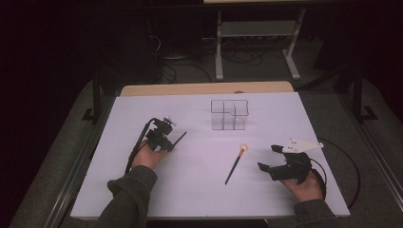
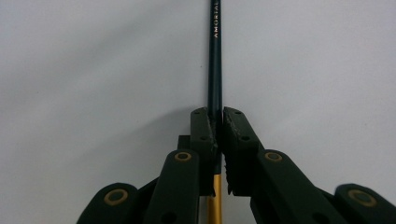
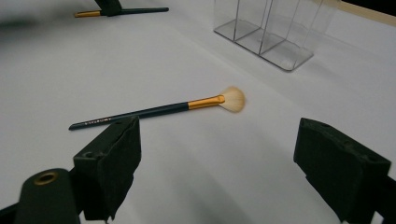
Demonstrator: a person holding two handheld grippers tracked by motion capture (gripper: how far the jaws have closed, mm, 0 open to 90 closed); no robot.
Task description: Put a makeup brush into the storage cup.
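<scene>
Clamped between the pads of the left gripper [image 2: 215, 135], a dark-handled brush [image 2: 215, 56] is being grasped, handle pointing ahead. A lift toward the clear organizer [image 1: 230, 114] beyond seems due. Ahead of the spread right gripper [image 3: 217, 154] lies a second brush [image 3: 159, 109].

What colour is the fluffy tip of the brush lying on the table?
Pale cream, the brush tip sits past a gold band; clearest in the right gripper view.

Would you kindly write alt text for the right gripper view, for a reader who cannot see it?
A makeup brush with dark handle, gold ferrule and pale bristles lies on a white table beyond the open right gripper. Behind stands a clear acrylic organizer; far left, the left gripper clamps a second brush.
</scene>
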